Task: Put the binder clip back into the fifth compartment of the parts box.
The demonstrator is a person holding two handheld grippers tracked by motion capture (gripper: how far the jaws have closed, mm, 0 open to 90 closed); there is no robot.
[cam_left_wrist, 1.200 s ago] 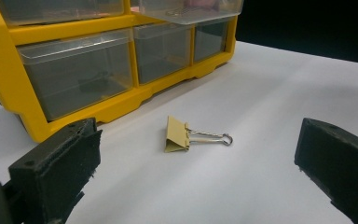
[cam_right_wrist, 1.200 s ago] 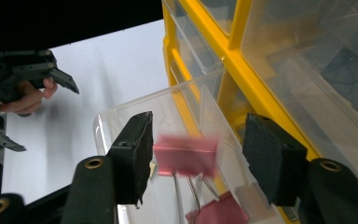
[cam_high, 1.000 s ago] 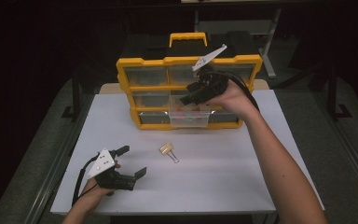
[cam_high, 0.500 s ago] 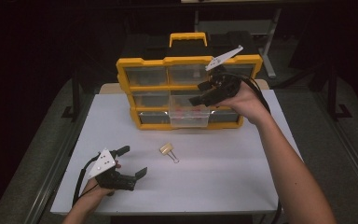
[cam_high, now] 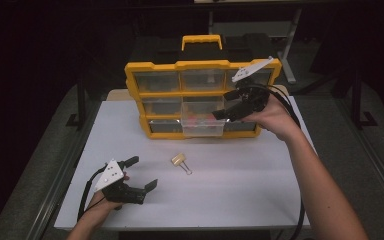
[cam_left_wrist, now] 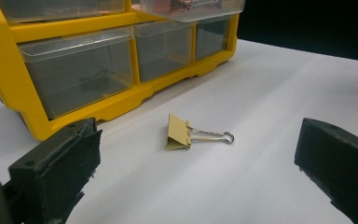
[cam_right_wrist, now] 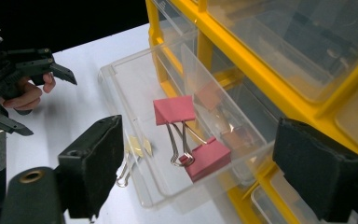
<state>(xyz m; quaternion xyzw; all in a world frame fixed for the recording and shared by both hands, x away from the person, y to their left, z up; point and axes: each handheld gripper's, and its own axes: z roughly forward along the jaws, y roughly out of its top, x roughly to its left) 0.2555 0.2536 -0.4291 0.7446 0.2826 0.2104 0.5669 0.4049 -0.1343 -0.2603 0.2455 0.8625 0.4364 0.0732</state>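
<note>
Black jaws of the right gripper (cam_high: 219,114) are standing apart with nothing between them, having just been opening, and the gripper is hovering in front of the yellow organiser (cam_high: 155,67) at the far side of the table (cam_high: 260,190). Just below and ahead of it, a clear drawer (cam_right_wrist: 121,84) is sitting pulled out of the organiser's lower middle row. Two pink binder clips (cam_right_wrist: 174,110) are lying inside that drawer, one leaning over the other, their wire handles crossing; neither is touching the jaws. A small yellow clip (cam_right_wrist: 135,148) is lying nearer the drawer's front, seen through the clear plastic.

Well apart, at the near left corner of the table, the left gripper (cam_high: 141,173) is resting low with its jaws also spread wide and empty. A tan binder clip (cam_left_wrist: 179,133) is lying on the white table between the two jaws' line of sight but some way ahead of them, closer to the organiser than to the gripper, its silver handles pointing right in the left gripper view.
</note>
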